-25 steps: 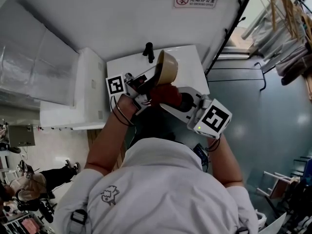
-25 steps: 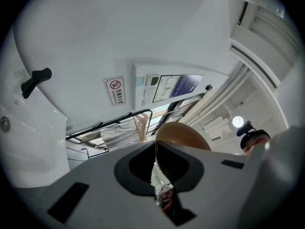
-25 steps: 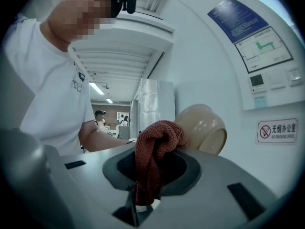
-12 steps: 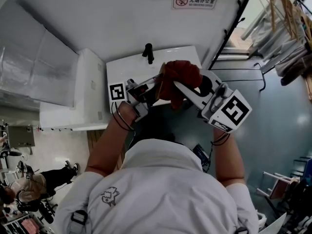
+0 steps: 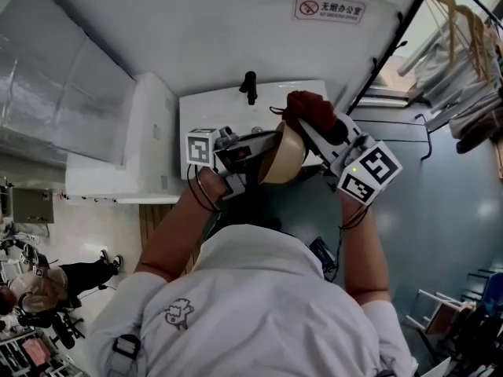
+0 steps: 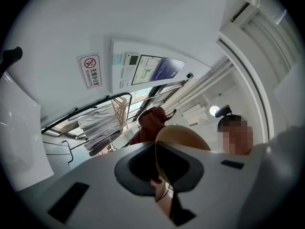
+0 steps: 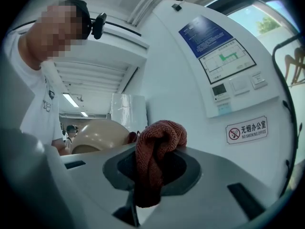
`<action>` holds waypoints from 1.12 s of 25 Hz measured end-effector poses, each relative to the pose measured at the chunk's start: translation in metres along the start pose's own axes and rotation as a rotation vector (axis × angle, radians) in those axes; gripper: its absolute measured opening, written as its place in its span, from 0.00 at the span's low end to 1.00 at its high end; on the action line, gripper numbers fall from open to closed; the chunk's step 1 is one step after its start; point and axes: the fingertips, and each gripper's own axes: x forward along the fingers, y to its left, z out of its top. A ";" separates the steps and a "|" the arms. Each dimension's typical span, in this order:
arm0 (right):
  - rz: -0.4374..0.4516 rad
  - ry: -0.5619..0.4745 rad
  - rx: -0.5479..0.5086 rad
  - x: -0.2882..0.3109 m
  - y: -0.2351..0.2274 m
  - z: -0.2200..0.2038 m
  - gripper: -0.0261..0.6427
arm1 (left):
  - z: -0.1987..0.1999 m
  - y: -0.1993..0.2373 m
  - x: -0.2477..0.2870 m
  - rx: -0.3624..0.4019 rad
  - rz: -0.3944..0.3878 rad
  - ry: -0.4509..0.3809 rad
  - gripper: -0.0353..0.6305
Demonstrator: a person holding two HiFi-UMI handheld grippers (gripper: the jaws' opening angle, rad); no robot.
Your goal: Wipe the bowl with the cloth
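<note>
- Head view: left gripper (image 5: pixel 263 144) clamped on the rim of the tan bowl (image 5: pixel 286 157), bowl tipped on edge in the air, in front of the white basin (image 5: pixel 206 108) with its black tap (image 5: pixel 250 86).
- Same view: right gripper (image 5: pixel 306 128) pinching the dark red cloth (image 5: pixel 308 107), cloth bunched at the bowl's upper rim; no-smoking sign (image 5: pixel 330 9) on the wall above.
- Left gripper view: jaws closed on the thin bowl rim, seen edge-on between them; cloth just beyond the bowl.
- Right gripper view: jaws closed on a hanging fold of cloth; bowl's rounded outside low at left, just beside the cloth.
</note>
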 end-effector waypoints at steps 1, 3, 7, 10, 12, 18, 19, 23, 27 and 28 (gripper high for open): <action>0.002 0.002 0.012 0.001 0.000 -0.005 0.18 | 0.001 -0.003 0.002 -0.002 -0.014 -0.001 0.09; 0.011 0.003 0.035 0.005 0.003 -0.016 0.18 | 0.005 -0.007 0.004 -0.001 -0.028 -0.005 0.09; 0.027 -0.012 0.102 0.006 0.004 -0.031 0.18 | 0.020 -0.004 0.001 -0.003 -0.017 -0.067 0.09; 0.048 -0.009 0.133 0.007 0.011 -0.042 0.18 | 0.035 -0.002 0.000 -0.040 0.003 -0.154 0.09; 0.062 -0.002 0.147 0.008 0.018 -0.049 0.18 | 0.042 0.003 -0.003 -0.031 0.035 -0.183 0.09; 0.145 0.041 0.128 0.013 0.054 -0.062 0.18 | 0.067 0.022 -0.020 0.017 0.177 -0.279 0.09; 0.165 0.046 0.111 0.015 0.062 -0.062 0.18 | 0.069 0.026 -0.022 0.027 0.206 -0.287 0.09; 0.181 0.045 0.036 0.015 0.079 -0.052 0.18 | 0.068 0.032 -0.027 0.015 0.239 -0.298 0.09; 0.168 0.003 0.007 0.002 0.077 -0.032 0.18 | 0.066 0.033 -0.033 0.007 0.256 -0.295 0.09; 0.159 -0.011 -0.002 -0.004 0.075 -0.025 0.18 | 0.064 0.034 -0.034 0.009 0.263 -0.287 0.09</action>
